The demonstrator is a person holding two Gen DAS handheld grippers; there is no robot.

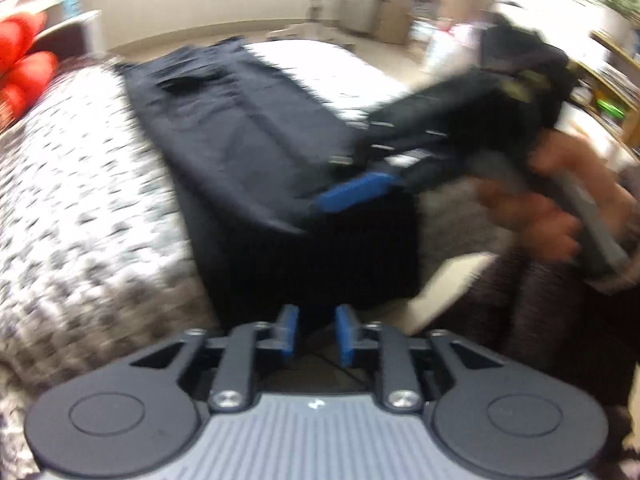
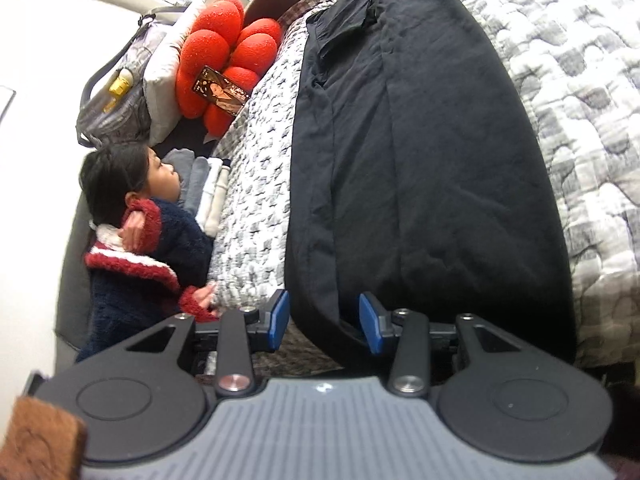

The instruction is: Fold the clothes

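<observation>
My left tongs [image 1: 316, 334] sit low at the near edge of the bed, their blue pads [image 1: 289, 332] parted by a narrow gap with nothing between them; the near hem of the dark garment [image 1: 248, 152] lies just beyond the tips, not gripped. The left view is smeared by motion, so fine detail is lost.

My right tongs [image 2: 324, 322] stand wider apart, the blue pads [image 2: 280, 320] set on either side of the garment's [image 2: 400, 160] rolled near edge, which lies in the gap without being pinched. In the left view the same tongs [image 1: 352, 194] come in from the right with one blue pad over the cloth, and my hand [image 1: 552, 200] is wrapped round the grey handle.

The garment is black or very dark navy, folded into a long strip that runs away from me down the grey-and-white patterned quilt [image 2: 568, 80], with lengthwise creases and a looser flap at its far end.

Beside the bed a person in a navy fleece trimmed in red and white [image 2: 148, 256] leans at the quilt's edge, one hand touching it. Behind are a red flower-shaped cushion [image 2: 228, 52] with a small printed card [image 2: 220, 90] on it, and a grey bag [image 2: 116, 100].
</observation>
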